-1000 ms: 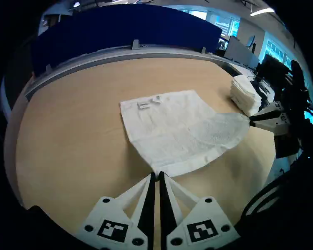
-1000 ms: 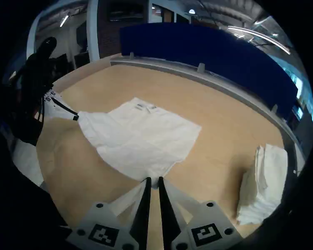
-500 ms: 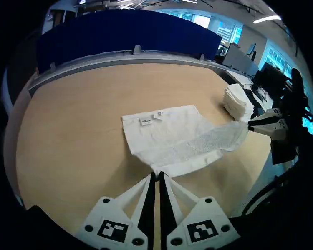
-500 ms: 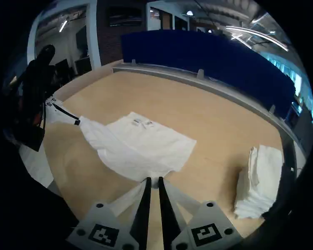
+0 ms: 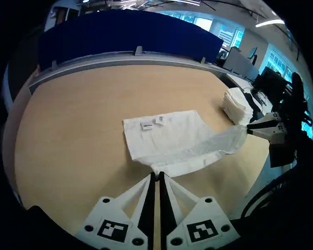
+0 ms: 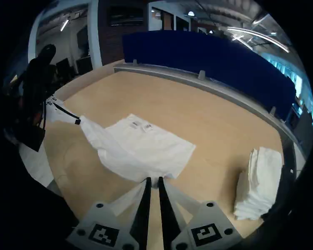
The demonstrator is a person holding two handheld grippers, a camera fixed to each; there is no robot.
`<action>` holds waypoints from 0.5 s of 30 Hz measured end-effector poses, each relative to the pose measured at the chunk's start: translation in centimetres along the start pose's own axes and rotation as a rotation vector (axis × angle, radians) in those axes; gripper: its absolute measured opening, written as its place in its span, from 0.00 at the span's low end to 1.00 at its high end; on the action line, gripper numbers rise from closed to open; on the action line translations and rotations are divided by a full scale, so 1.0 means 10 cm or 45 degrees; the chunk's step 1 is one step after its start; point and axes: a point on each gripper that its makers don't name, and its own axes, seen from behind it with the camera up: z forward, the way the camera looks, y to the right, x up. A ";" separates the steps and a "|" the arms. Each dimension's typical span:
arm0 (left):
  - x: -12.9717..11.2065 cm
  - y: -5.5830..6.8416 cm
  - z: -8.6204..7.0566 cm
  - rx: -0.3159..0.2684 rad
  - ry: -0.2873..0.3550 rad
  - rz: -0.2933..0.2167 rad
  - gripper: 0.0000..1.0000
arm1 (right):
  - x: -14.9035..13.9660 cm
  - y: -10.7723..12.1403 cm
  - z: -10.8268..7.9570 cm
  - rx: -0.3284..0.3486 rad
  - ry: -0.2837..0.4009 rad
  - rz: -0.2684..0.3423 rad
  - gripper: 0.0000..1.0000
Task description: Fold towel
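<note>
Lifting the near edge of the towel point(image 5: 173, 139) off the desk point(image 5: 73, 125), far half flat. Pinching one corner tight in each: left gripper point(image 5: 157, 175), right gripper point(image 6: 153, 180). Next, likely: carry both corners to the far edge.

Towel point(image 5: 169, 137) on table point(image 5: 73, 125); stack point(image 5: 238, 106) right of it.

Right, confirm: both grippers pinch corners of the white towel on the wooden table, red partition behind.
The partition is blue, not red; the left gripper view shows it. The left gripper and right gripper do pinch towel corners on the table.
</note>
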 end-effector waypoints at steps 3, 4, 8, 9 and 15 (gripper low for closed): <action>0.03 -0.02 0.01 0.001 0.004 -0.007 0.07 | 0.04 0.04 0.03 -0.003 0.003 -0.005 0.13; 0.05 -0.02 0.02 0.002 0.006 -0.012 0.07 | 0.05 0.06 0.04 -0.005 0.003 -0.006 0.13; 0.12 -0.05 0.07 0.001 0.016 -0.033 0.07 | 0.11 0.14 0.10 -0.015 0.006 -0.015 0.13; 0.14 -0.06 0.08 0.000 0.018 -0.038 0.07 | 0.13 0.16 0.11 -0.017 0.006 -0.017 0.13; 0.25 -0.12 0.21 0.001 0.026 -0.034 0.07 | 0.22 0.29 0.24 -0.025 0.005 -0.041 0.13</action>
